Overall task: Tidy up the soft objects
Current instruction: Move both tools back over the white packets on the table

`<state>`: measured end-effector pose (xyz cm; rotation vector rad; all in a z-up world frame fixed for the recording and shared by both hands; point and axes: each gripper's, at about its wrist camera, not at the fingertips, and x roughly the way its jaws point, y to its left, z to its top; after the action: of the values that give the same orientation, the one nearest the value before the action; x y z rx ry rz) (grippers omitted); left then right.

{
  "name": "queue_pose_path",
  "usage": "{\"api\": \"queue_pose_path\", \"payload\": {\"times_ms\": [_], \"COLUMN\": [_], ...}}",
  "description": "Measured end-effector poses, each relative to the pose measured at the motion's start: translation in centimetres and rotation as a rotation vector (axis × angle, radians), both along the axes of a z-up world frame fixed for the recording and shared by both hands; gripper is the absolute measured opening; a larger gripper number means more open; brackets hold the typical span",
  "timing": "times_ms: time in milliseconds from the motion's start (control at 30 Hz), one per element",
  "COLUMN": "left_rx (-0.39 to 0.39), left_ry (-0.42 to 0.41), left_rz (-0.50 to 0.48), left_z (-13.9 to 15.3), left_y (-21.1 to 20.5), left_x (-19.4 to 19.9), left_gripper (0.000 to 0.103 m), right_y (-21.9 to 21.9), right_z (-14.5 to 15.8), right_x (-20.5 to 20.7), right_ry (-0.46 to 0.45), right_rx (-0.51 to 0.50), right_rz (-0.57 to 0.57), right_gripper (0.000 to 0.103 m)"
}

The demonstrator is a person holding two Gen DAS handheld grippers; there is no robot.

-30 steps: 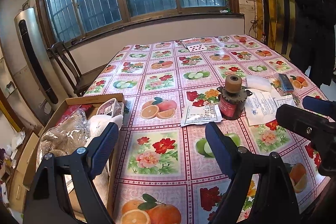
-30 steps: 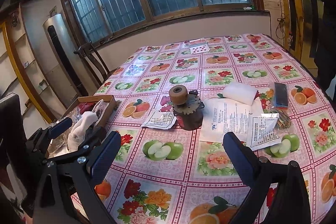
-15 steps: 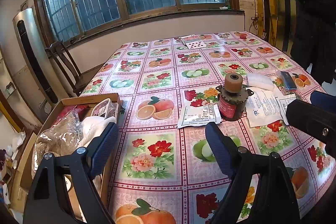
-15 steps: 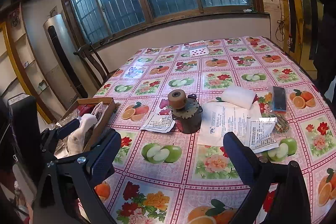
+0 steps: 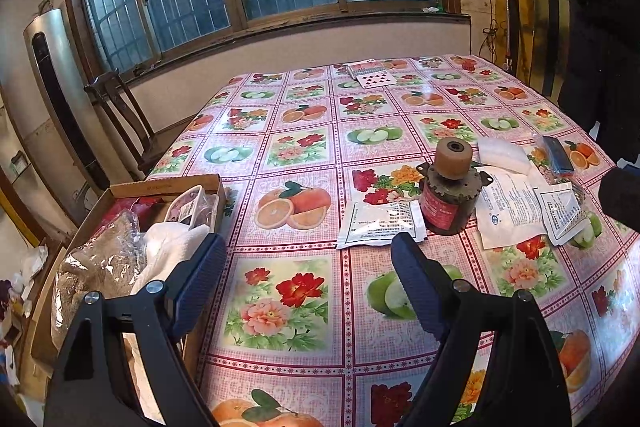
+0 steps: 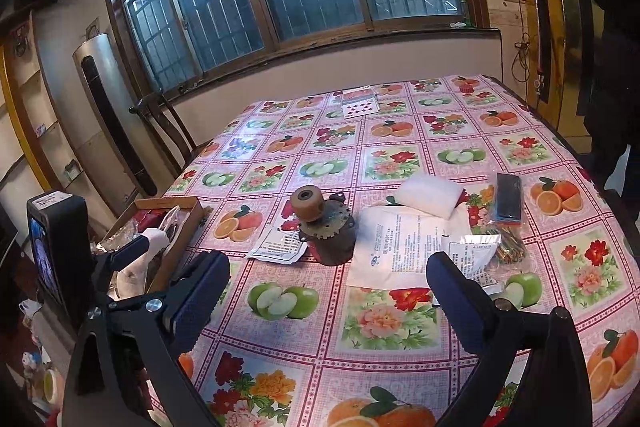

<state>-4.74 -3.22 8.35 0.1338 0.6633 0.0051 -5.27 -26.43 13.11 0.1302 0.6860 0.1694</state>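
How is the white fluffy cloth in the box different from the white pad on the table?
The white fluffy cloth is crumpled and heaped in the cardboard box; the white pad lies flat and neat on the tablecloth. The cloth looks fuzzy, the pad smooth. The cloth sits by the left gripper, the pad farther off. Both are white and soft-looking.

- One cardboard box (image 5: 120,195) at the table's left edge, holding one white fluffy cloth (image 5: 168,247), one clear bag of brownish stuff (image 5: 96,267) and one small clear tray (image 5: 192,205) (anything deeper in there I cannot make out).
- One white pad (image 6: 430,199) lying on the tablecloth.
- One small motor (image 6: 326,231) with a tan roller on top.
- Three printed paper sheets: one (image 6: 280,247) left of the motor, two (image 6: 404,247) (image 6: 470,255) right of it.
- One dark blue packet (image 6: 508,197).
- One spread of playing cards (image 6: 360,105) at the far end.
- One wooden chair (image 6: 164,131).
- Two grippers (image 5: 308,283) (image 6: 328,297), both with jaws apart and nothing between them.
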Motion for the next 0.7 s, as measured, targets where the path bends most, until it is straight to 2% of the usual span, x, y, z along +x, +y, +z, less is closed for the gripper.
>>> {"api": "queue_pose_path", "payload": {"times_ms": [100, 200, 333, 567, 700], "left_rx": [-0.002, -0.051, -0.046, -0.034, -0.072], "left_ry": [0.021, 0.044, 0.046, 0.093, 0.165], "left_rz": [0.001, 0.013, 0.042, -0.013, -0.078], "left_z": [-0.3, -0.1, 0.0, -1.5, -2.6], "left_y": [0.3, 1.2, 1.8, 0.3, -0.1], "left_x": [0.7, 1.6, 2.7, 3.4, 4.1], "left_gripper": [0.085, 0.085, 0.085, 0.085, 0.085], "right_y": [-1.3, -2.1, -3.1, -4.8, -6.4], "right_z": [-0.4, -0.5, -0.4, -1.1, -1.9], "right_x": [0.2, 0.3, 0.5, 1.1, 2.1], "right_ry": [0.016, 0.019, 0.023, 0.05, 0.098], "right_rx": [0.025, 0.014, 0.016, 0.032, 0.03], "right_rz": [-0.022, -0.04, -0.054, -0.069, -0.081], "right_gripper": [0.1, 0.1, 0.1, 0.1, 0.1]}}
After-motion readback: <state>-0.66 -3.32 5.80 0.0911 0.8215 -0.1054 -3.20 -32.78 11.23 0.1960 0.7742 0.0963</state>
